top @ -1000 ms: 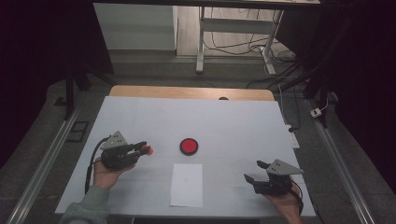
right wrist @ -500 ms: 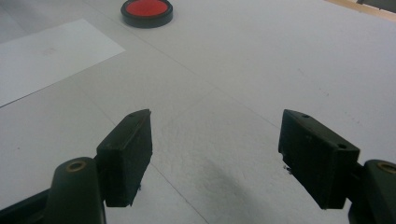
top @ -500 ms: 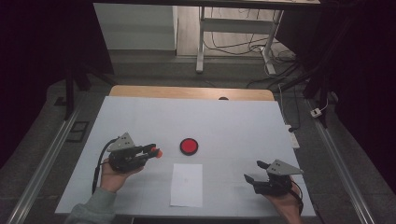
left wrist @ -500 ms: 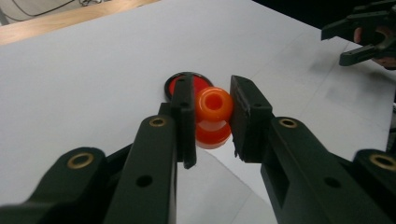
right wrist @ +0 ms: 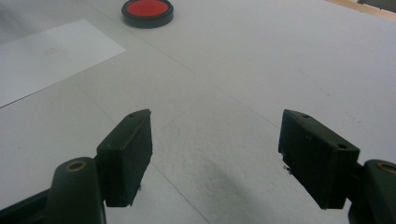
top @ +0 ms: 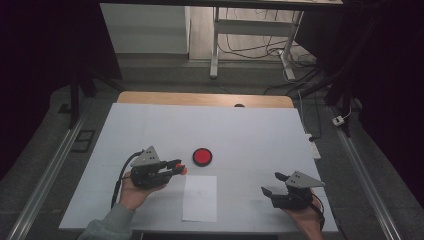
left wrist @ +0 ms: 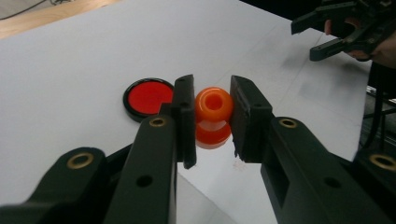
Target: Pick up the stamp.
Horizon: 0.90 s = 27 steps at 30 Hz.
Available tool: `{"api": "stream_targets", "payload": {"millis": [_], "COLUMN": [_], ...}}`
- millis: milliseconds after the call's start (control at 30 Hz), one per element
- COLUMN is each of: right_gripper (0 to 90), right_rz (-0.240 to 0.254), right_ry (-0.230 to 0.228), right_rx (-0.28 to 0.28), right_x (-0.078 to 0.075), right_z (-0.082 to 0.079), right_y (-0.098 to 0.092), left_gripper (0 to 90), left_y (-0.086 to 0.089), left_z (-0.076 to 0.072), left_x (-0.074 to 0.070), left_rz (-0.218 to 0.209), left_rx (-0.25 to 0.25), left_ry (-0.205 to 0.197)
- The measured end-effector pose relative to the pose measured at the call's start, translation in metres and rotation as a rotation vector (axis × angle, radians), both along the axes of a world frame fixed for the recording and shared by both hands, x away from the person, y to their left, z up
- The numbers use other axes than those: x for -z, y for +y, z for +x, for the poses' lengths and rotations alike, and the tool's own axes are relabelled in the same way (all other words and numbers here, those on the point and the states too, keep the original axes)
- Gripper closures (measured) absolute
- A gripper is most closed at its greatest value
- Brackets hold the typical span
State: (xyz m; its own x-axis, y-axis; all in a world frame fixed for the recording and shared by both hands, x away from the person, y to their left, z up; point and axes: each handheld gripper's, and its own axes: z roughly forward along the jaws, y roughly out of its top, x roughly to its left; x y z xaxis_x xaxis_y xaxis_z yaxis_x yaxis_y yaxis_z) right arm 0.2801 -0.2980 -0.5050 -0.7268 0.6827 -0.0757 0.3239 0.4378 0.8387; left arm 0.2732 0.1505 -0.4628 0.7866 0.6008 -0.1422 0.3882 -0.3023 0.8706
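My left gripper (top: 178,168) is shut on a small orange spool-shaped piece (left wrist: 213,116), which shows as an orange dot (top: 183,171) at its tips in the high view. It hovers just left of a red disc with a black rim (top: 202,156), seen as well in the left gripper view (left wrist: 148,97) and the right gripper view (right wrist: 147,11). A white sheet of paper (top: 201,197) lies below the disc. My right gripper (top: 272,184) rests at the table's near right, jaws wide open with nothing between them (right wrist: 215,156).
The white tabletop (top: 250,135) has a wooden strip (top: 200,99) along its far edge. Metal rails (top: 47,175) run along both sides. A table frame and cables (top: 250,50) stand on the floor beyond.
My left gripper has moved right toward the red disc, carrying the orange piece. The right gripper has stayed where it was.
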Motion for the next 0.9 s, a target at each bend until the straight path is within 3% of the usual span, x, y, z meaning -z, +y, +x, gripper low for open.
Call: {"api": "stream_targets", "payload": {"millis": [500, 900], "right_gripper": [25.6, 25.6], "right_rz": [-0.006, -0.008], "right_ry": [-0.001, -0.004], "right_rx": [-0.001, -0.001], "right_x": [0.001, 0.001], "right_z": [0.0, 0.0], "right_y": [0.001, 0.001], "left_gripper": [72.6, 72.6], "left_y": [-0.035, -0.053], "left_z": [-0.001, -0.002], "left_x": [0.002, 0.006], "left_rz": [0.0, 0.01], "left_rx": [0.076, 0.118], "left_ry": [0.013, 0.029]}}
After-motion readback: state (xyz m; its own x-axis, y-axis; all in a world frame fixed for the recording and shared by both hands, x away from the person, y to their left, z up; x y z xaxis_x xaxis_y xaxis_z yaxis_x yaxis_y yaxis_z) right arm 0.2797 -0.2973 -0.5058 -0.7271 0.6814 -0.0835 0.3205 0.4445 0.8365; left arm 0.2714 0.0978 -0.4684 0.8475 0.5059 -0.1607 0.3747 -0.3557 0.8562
